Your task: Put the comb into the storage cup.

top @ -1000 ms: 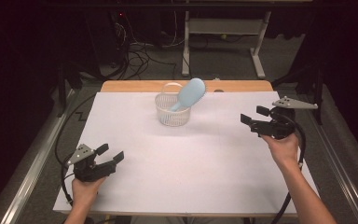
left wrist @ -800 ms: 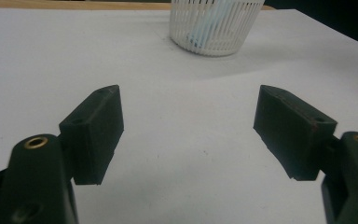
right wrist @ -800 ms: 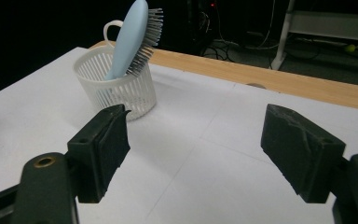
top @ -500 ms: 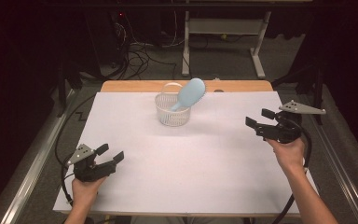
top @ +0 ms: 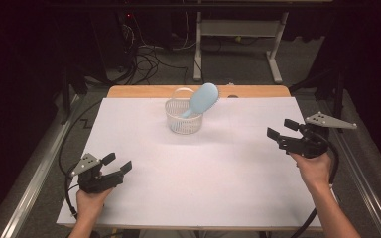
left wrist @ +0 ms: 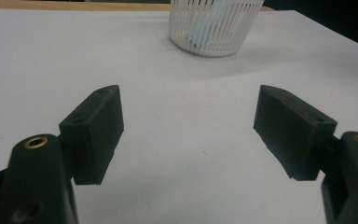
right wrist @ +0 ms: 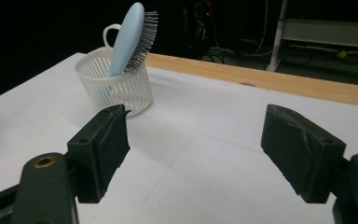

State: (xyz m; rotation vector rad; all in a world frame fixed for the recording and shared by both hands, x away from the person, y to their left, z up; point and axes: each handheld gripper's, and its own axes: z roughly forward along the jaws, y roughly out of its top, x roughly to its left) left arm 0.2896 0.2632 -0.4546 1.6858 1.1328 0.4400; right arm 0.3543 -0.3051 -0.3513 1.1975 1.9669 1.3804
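Hairbrush (top: pixel 202 98) upright in basket (top: pixel 183 124) at table's (top: pixel 198 188) far middle.

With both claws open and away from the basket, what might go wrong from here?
1. The hairbrush stands handle-down and leans over the rim of the light white basket; a sideways nudge may tip both.
2. The bristles face the right claw, so closing on them could slip.
3. The left claw sits low near the white table cover and might drag it.
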